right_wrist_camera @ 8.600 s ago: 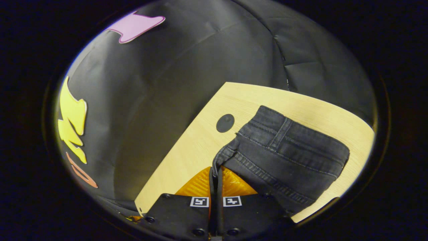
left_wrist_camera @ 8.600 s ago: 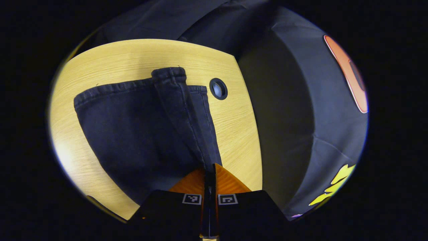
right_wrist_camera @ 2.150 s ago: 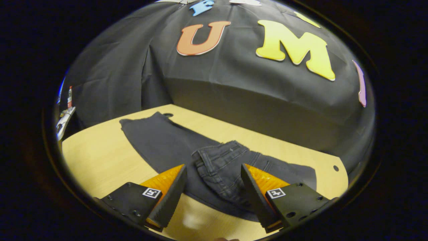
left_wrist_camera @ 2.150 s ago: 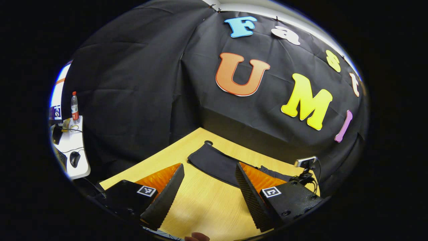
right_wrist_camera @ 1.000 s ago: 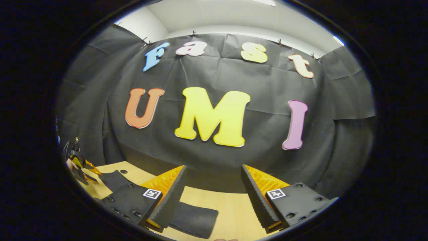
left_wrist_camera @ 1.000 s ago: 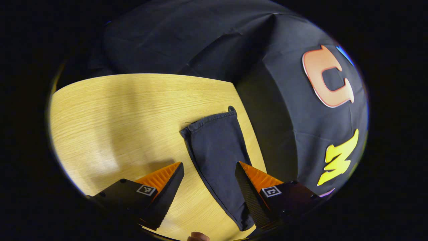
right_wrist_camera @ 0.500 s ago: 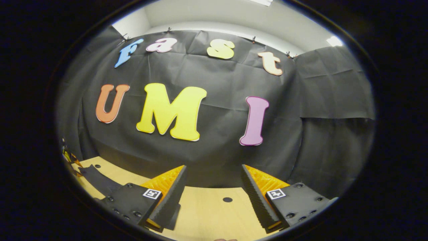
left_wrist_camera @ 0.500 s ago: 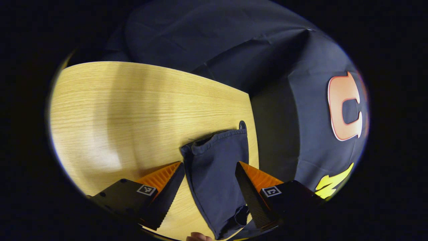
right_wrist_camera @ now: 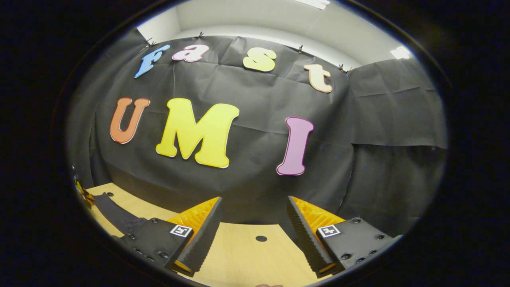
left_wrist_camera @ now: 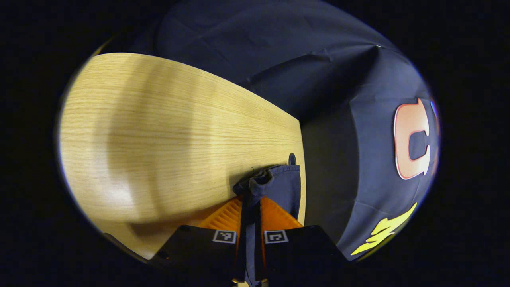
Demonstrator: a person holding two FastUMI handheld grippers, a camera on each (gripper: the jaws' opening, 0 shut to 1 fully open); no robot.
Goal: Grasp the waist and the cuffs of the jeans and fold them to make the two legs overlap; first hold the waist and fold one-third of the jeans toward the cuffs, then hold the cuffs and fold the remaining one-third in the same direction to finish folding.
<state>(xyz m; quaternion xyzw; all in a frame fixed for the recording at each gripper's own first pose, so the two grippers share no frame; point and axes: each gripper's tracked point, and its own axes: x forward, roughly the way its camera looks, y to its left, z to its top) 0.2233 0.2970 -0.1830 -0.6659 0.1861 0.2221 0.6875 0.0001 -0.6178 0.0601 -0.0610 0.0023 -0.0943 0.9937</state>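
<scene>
Item one, the left gripper: fingers brought together and clamped on a bunched fold of dark denim at the cuff end of the jeans, the cloth running down between the two fingers and out of sight below. The pinched cuff lies at the far right edge of the wooden table, just beside a small dark hole in the tabletop, which the hem partly covers; the hem edge is rumpled and lifted slightly where the fingers grip it. Item two, the right gripper: fingers standing well apart with nothing between them, held above the tabletop and pointed toward the black cloth wall of the booth. Between and beyond those fingers sits bare light wood with another small round hole. Item three, in the right gripper view, a strip of the same dark jeans lies flat on the table at the far left, reaching toward a corner hole. At the extreme left edge of that view something small and partly orange shows, too cramped to identify.
</scene>
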